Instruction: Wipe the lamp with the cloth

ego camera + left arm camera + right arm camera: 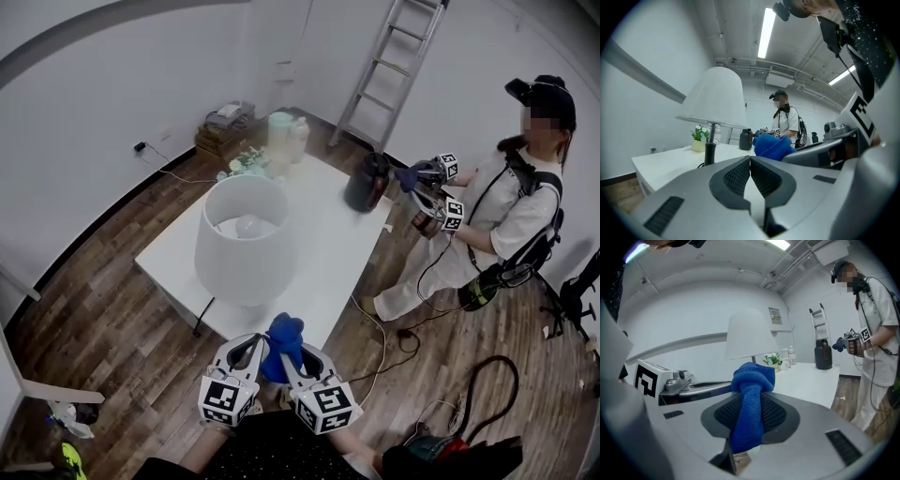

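A white lamp with a wide shade stands on the near part of the white table; it also shows in the left gripper view as the lamp and in the right gripper view as the lamp. My right gripper is shut on a bunched blue cloth, seen up close as the cloth pinched between the pads. My left gripper sits just left of it, shut with nothing between its jaws. Both hover off the table's near edge, short of the lamp.
A second person stands at the table's right end holding grippers by a black jug. A small flower pot and jars stand at the far end. A ladder leans on the back wall. Cables lie on the floor.
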The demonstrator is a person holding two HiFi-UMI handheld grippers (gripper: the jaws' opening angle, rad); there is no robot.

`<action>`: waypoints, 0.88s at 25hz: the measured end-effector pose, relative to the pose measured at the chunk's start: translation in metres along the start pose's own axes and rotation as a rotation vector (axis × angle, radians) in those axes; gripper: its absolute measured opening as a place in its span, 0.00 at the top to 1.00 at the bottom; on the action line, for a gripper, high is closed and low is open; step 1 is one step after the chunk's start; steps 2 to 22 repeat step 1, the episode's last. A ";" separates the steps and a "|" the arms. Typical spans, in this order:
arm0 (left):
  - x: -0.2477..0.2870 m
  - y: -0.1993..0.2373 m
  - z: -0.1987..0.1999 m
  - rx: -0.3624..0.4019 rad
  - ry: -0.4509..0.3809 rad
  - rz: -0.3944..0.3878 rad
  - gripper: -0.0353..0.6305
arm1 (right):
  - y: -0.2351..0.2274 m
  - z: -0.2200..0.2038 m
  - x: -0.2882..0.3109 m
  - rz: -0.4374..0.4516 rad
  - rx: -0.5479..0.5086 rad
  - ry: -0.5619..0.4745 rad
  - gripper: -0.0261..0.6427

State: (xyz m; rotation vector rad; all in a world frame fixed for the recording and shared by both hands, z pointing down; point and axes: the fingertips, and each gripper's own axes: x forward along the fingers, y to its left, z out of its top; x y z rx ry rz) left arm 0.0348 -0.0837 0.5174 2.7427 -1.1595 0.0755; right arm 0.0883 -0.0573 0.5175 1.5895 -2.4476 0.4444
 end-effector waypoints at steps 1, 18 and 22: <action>0.001 0.000 -0.002 0.004 0.006 0.002 0.93 | 0.001 0.000 0.001 0.004 0.002 0.003 0.80; 0.001 0.000 -0.002 0.004 0.006 0.002 0.93 | 0.001 0.000 0.001 0.004 0.002 0.003 0.80; 0.001 0.000 -0.002 0.004 0.006 0.002 0.93 | 0.001 0.000 0.001 0.004 0.002 0.003 0.80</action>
